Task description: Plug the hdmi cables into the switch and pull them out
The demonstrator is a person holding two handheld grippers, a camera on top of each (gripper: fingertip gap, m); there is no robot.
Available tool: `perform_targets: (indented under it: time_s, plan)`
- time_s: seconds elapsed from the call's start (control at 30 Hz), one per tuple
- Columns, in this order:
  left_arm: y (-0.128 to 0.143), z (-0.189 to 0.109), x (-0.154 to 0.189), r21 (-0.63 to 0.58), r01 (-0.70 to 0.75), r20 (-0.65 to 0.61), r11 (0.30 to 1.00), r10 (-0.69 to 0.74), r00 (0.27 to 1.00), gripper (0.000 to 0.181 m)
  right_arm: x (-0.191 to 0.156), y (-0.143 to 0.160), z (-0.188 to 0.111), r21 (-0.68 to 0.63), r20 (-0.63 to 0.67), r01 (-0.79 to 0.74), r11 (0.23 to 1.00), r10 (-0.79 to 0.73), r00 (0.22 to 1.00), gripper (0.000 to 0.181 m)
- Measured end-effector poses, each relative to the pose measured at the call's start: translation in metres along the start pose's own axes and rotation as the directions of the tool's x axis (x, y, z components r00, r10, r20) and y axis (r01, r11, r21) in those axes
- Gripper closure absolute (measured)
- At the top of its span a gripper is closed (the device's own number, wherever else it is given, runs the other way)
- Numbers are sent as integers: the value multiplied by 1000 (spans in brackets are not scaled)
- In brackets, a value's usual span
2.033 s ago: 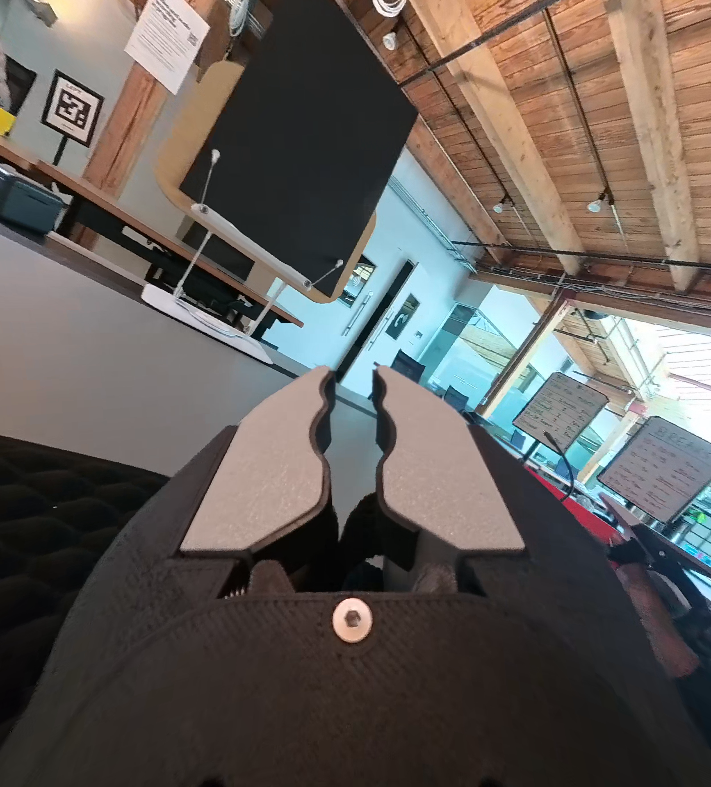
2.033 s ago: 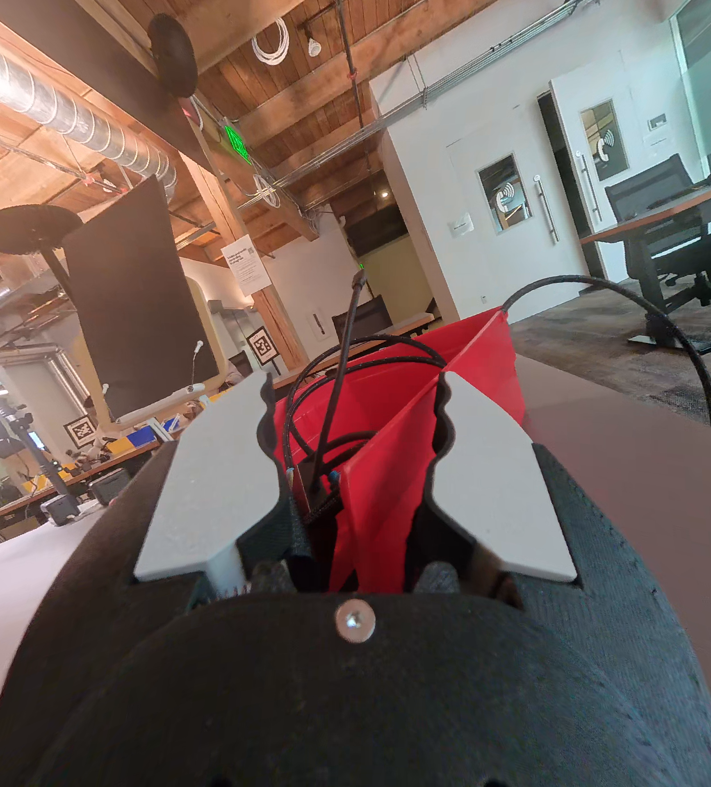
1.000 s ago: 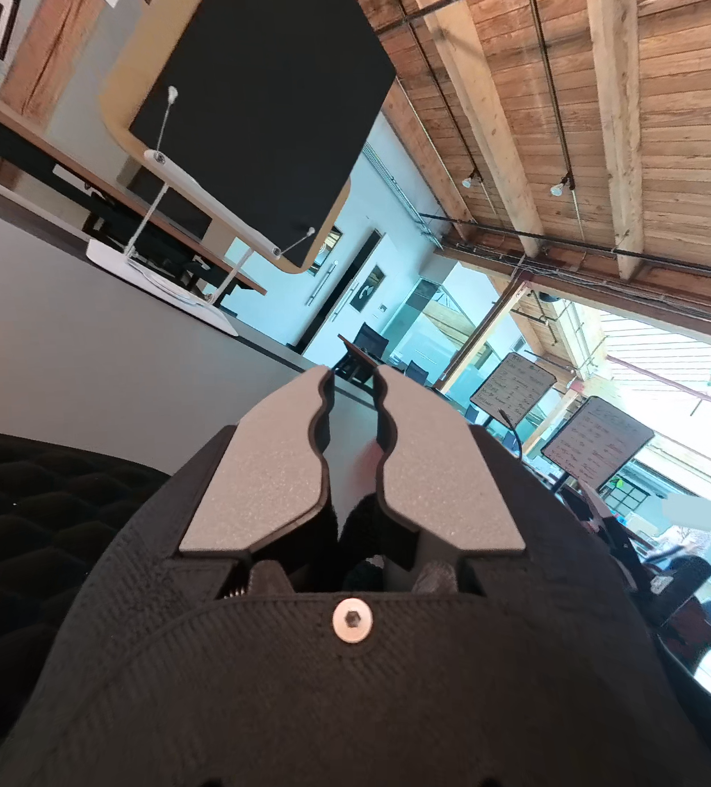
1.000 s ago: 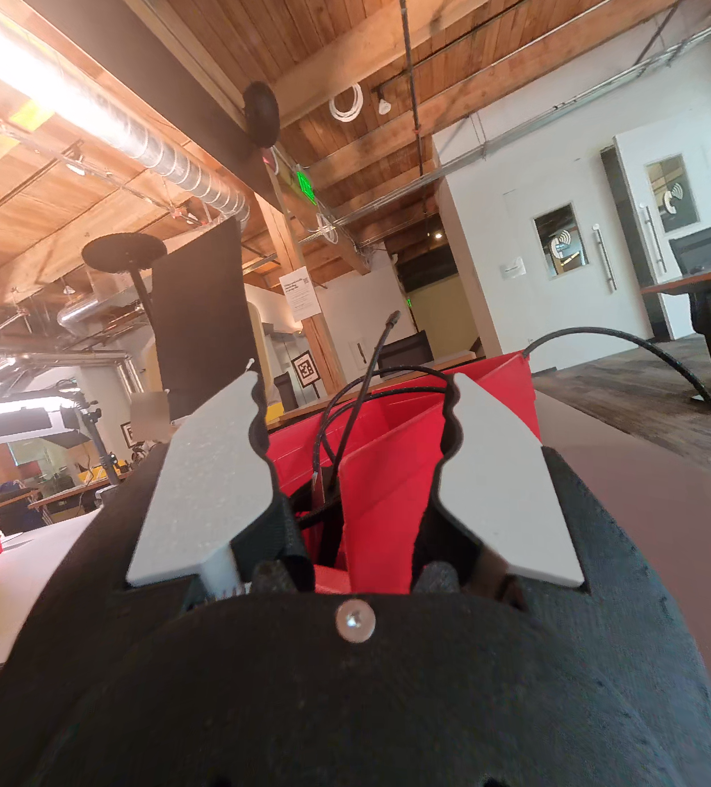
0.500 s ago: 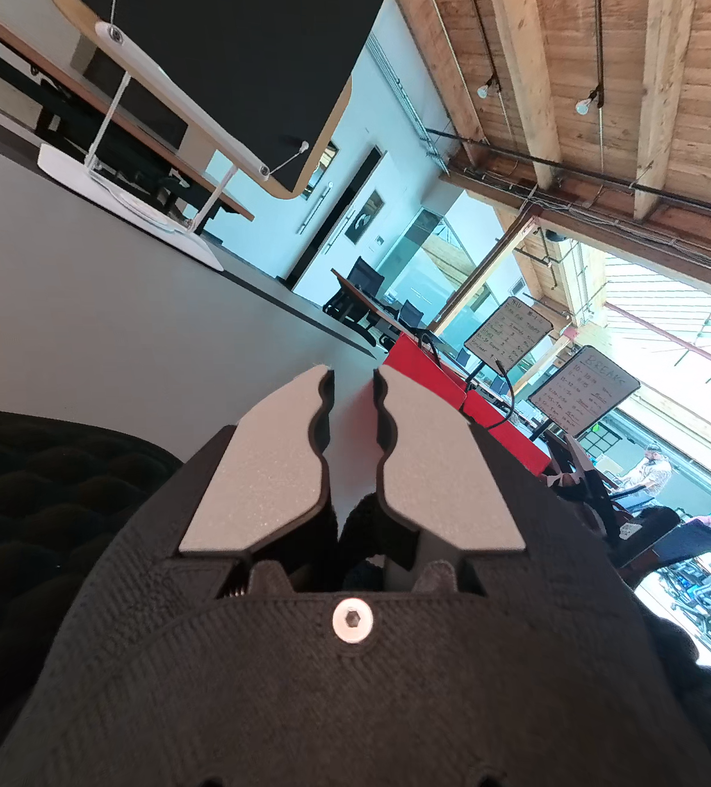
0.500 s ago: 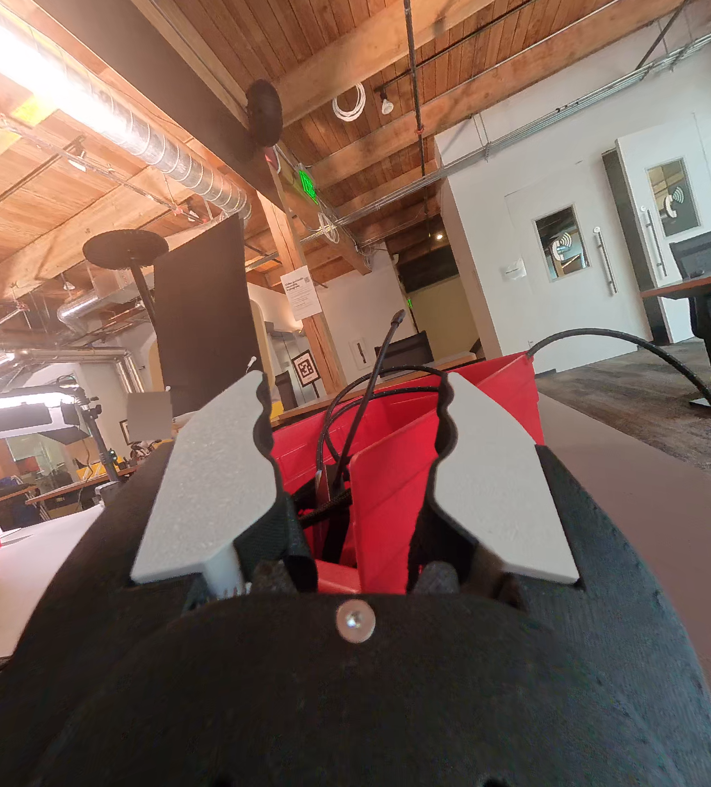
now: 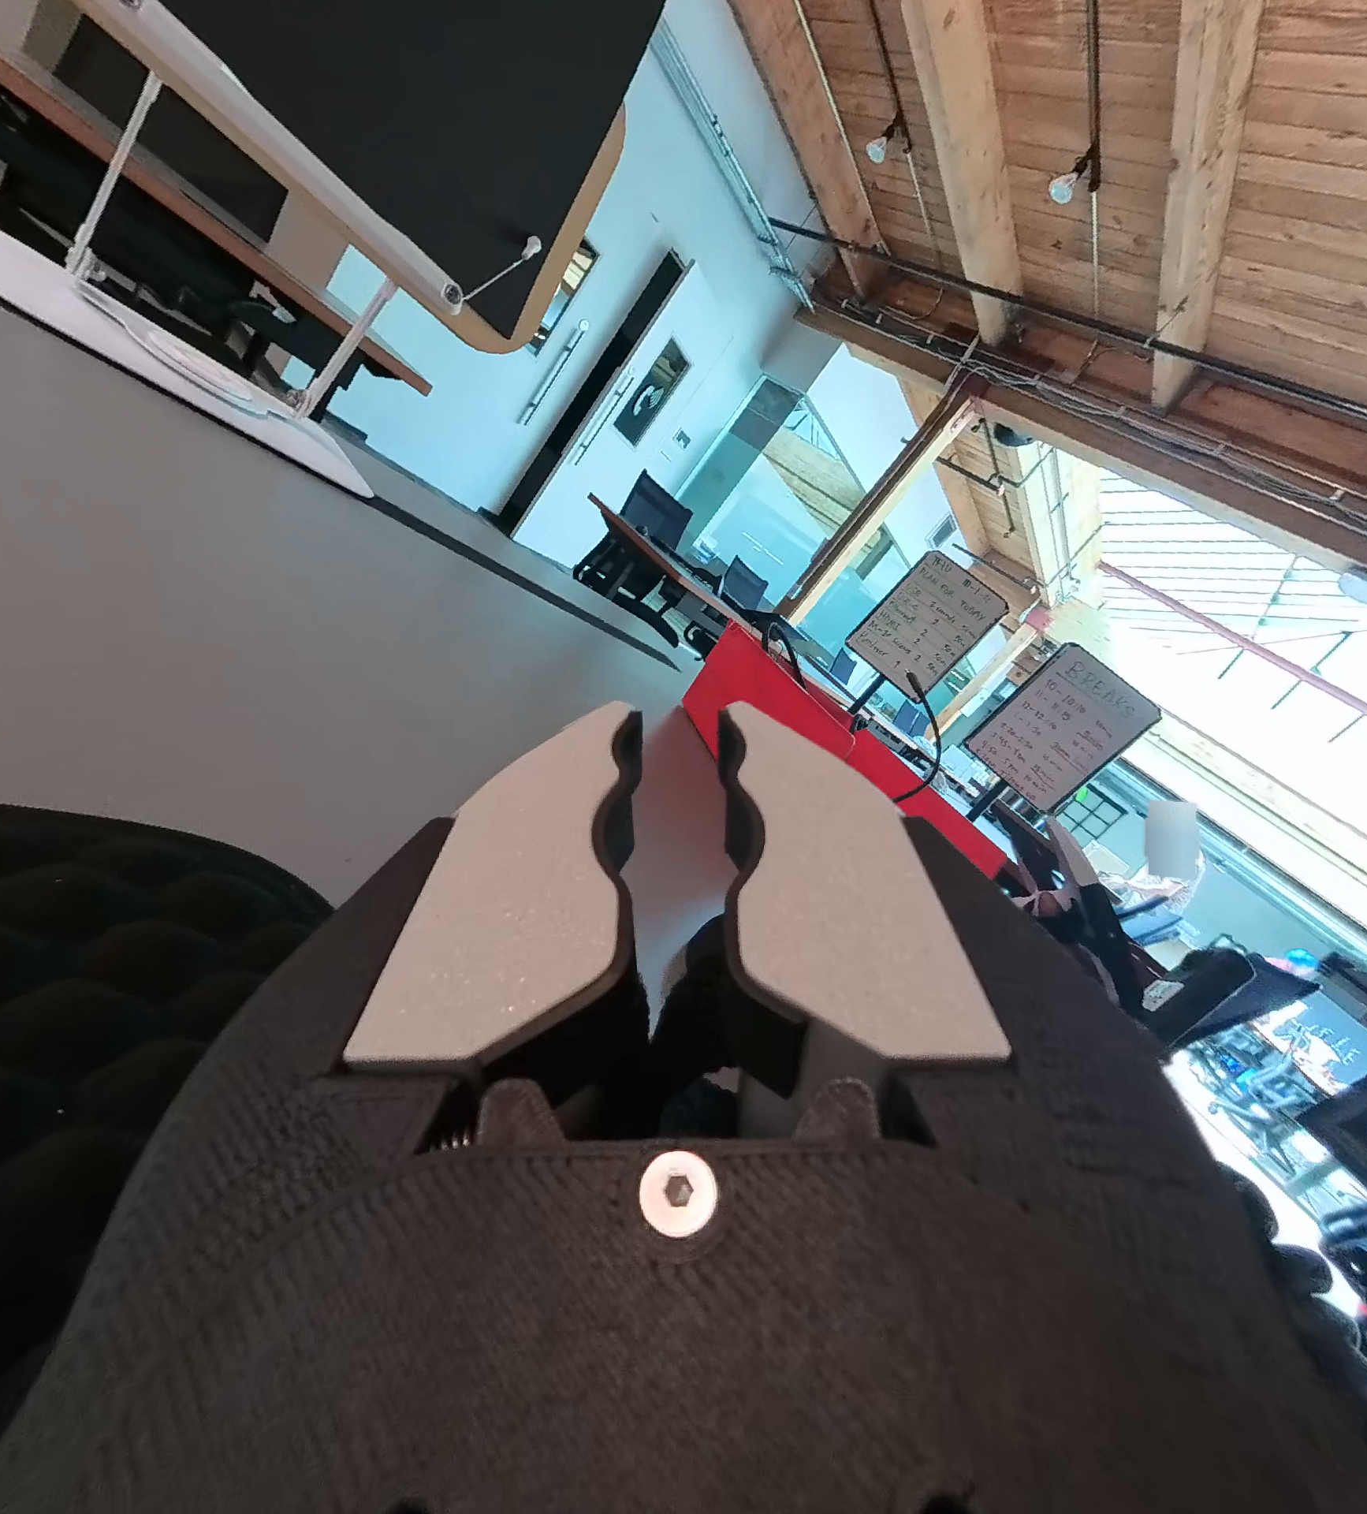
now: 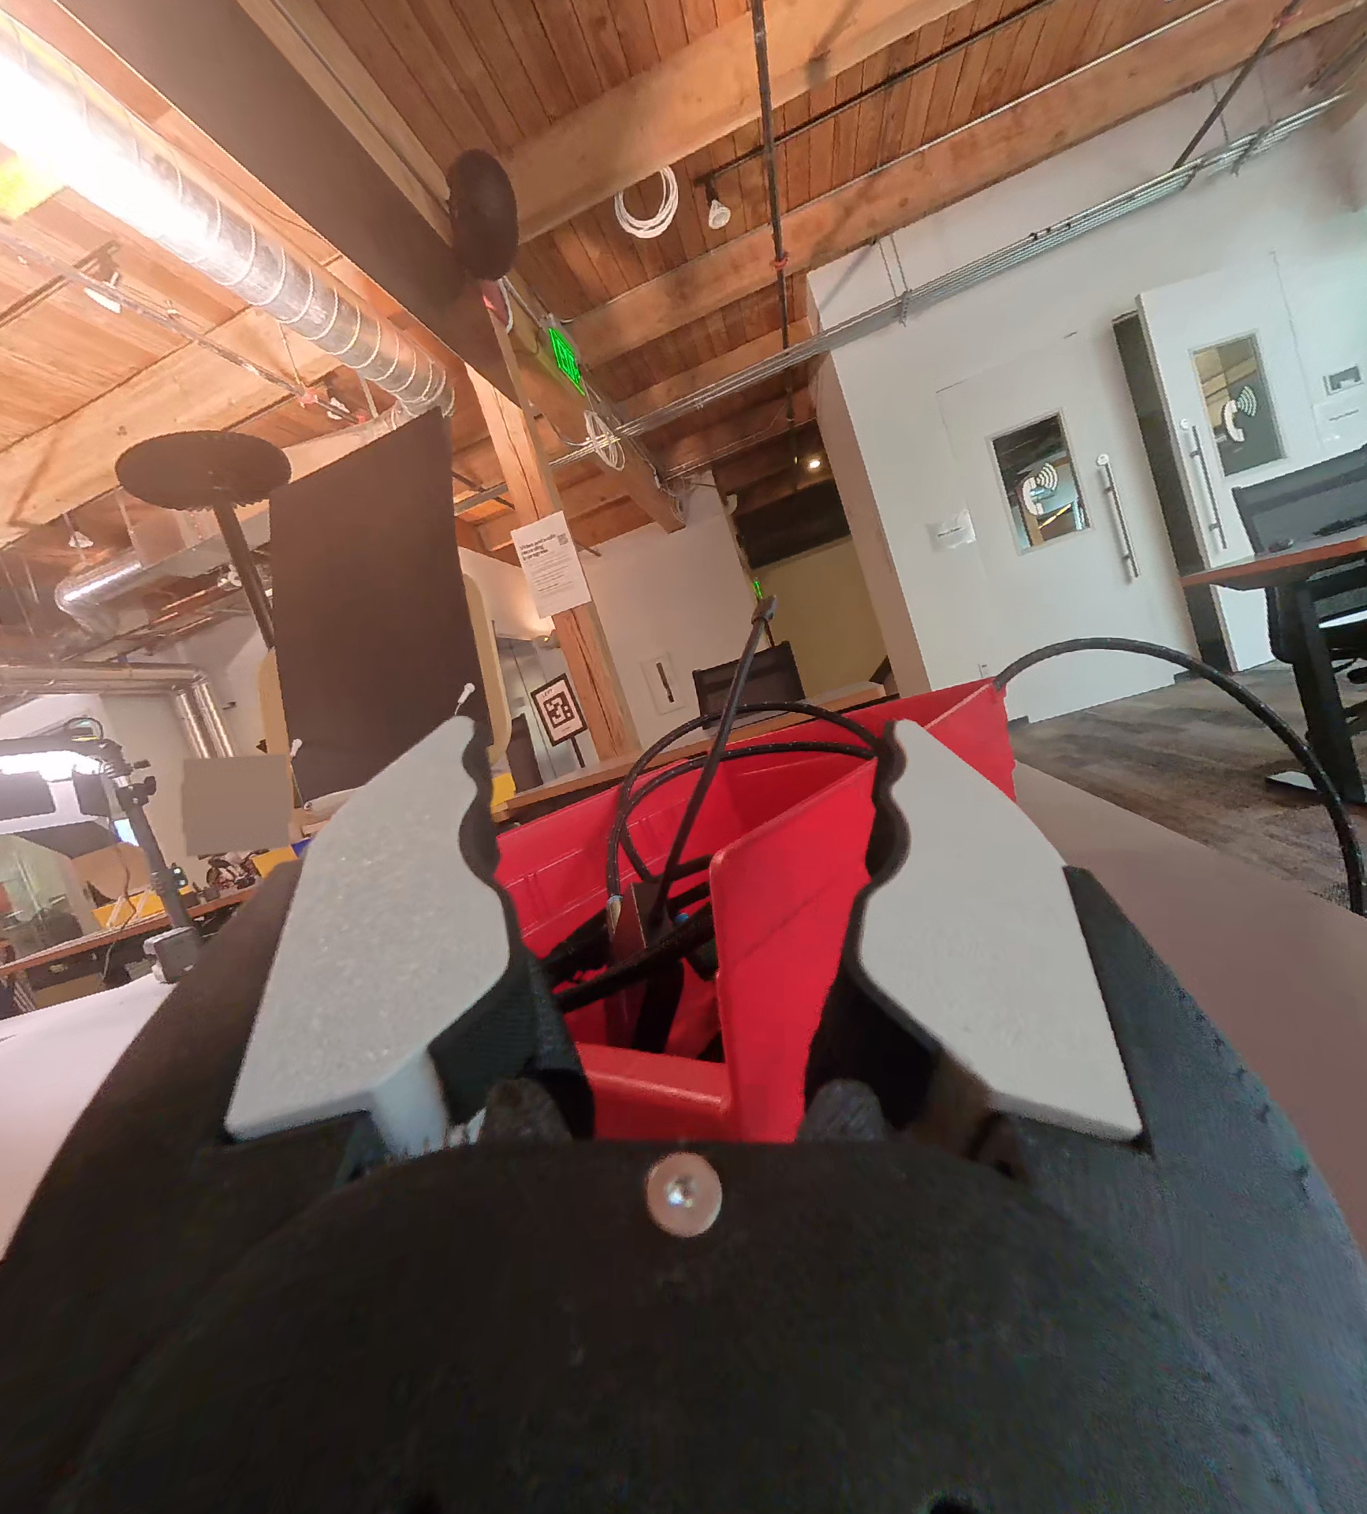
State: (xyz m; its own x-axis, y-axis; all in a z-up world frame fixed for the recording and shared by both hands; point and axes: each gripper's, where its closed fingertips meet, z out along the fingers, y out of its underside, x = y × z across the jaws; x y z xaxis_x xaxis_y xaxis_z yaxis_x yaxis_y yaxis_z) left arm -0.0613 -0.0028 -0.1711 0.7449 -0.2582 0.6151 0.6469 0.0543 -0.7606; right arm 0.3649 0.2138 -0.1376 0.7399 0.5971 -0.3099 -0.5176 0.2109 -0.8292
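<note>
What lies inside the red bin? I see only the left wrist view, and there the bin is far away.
Observer: In the right wrist view, black cables lie tangled inside the red bin.
Operator: Does the right hand-held gripper hold one of them?
Observer: No. The right hand-held gripper is open and empty, and it points straight at the bin.
Operator: Is the bin one single space?
Observer: No. A red divider stands inside it, and the cables lie to its left.

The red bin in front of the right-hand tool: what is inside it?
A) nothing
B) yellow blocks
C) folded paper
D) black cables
D: black cables loop up out of the red bin just ahead of the right gripper, whose jaws stand apart.
</note>
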Motion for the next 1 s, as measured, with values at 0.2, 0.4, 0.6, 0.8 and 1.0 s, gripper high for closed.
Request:
perform_targets:
  time_s: [0.2, 0.4, 0.6, 0.8, 1.0]
  plan:
    - [-2, -2, 6, 14, 11, -57, 1000, -10, 998, 164, -4, -1, -1, 7, -7, 47, 999, -47, 999, 82]
    - [20, 9, -2, -173, 81, -7, 982, -83, 997, 164, -9, 4, 6, -14, -51, 222, 975, -222, 974, 68]
    - [26, 10, 5, -219, 55, -37, 974, -65, 997, 164, -8, 10, 13, -65, -65, 294, 954, -298, 952, 65]
    - [8, 4, 22, -57, -18, -123, 998, 11, 992, 161, 18, 30, 9, -359, -71, 303, 883, -350, 934, 65]
    - [-53, -27, 35, 199, -106, -85, 974, 125, 988, 158, 19, 59, -4, -599, -31, 210, 772, -285, 958, 84]
